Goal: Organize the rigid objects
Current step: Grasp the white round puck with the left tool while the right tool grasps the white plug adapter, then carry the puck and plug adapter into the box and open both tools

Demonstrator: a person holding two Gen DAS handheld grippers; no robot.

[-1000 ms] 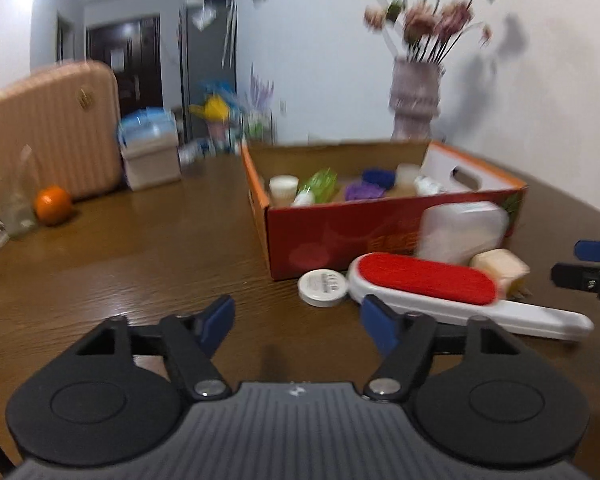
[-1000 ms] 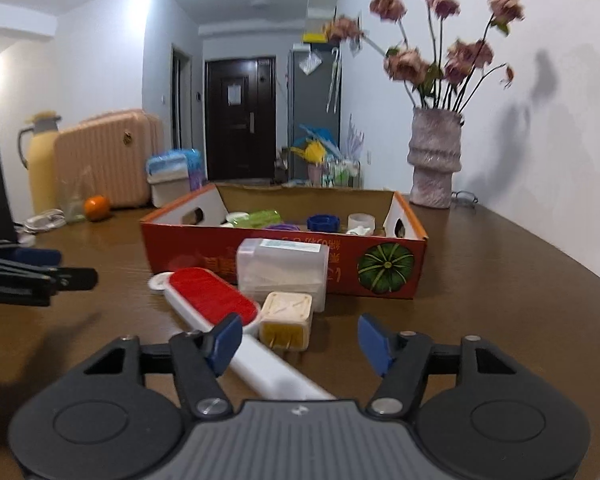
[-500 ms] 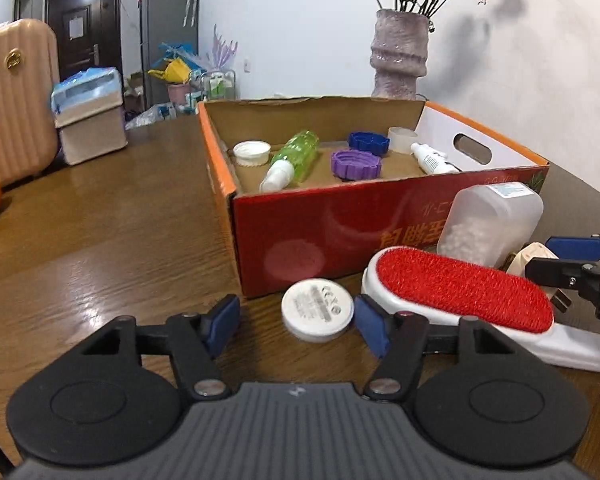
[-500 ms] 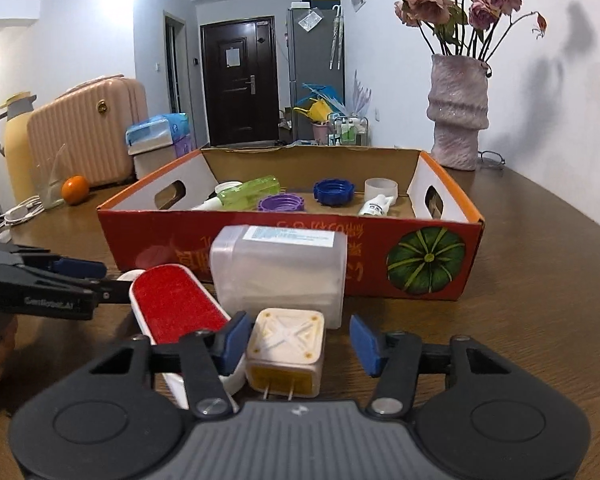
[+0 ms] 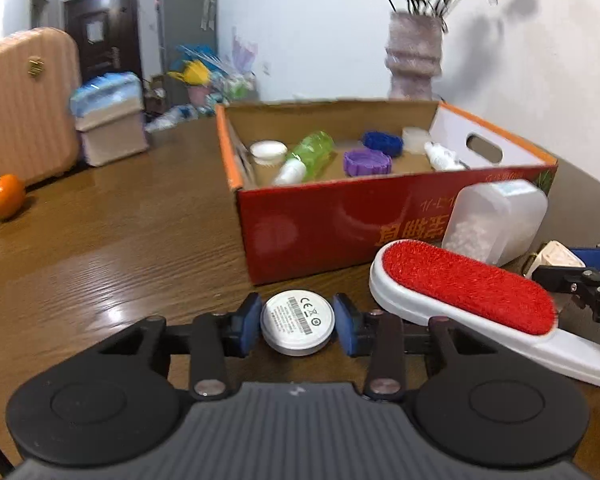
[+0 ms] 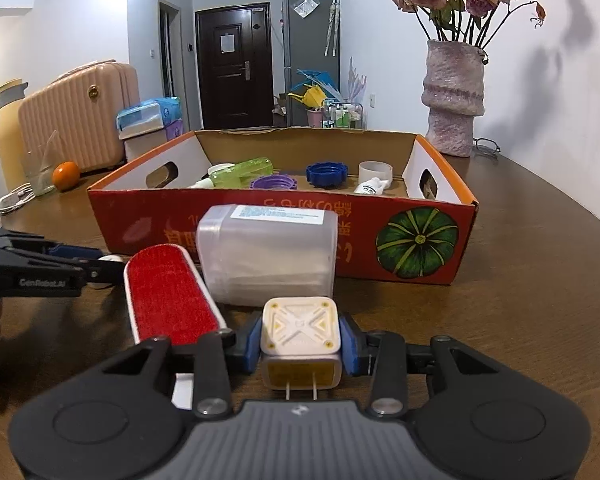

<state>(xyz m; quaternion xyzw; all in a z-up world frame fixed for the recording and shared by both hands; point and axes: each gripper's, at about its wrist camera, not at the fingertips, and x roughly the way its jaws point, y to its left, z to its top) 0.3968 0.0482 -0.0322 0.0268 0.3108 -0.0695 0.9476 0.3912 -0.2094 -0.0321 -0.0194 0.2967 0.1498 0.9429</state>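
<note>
Since a second ago both grippers have come forward and down, and their jaws have narrowed around things that then lay ahead of them. The left gripper is closing, its blue pads touching both sides of the round white disc lying on the wooden table. The right gripper is closing too, its pads pressing the sides of the cream plug adapter, prongs pointing toward the camera. Just beside both is lying the red-faced lint brush, and behind it the translucent plastic container is resting against the red cardboard box. Inside the box are lying a green bottle, a purple lid and a blue lid.
</note>
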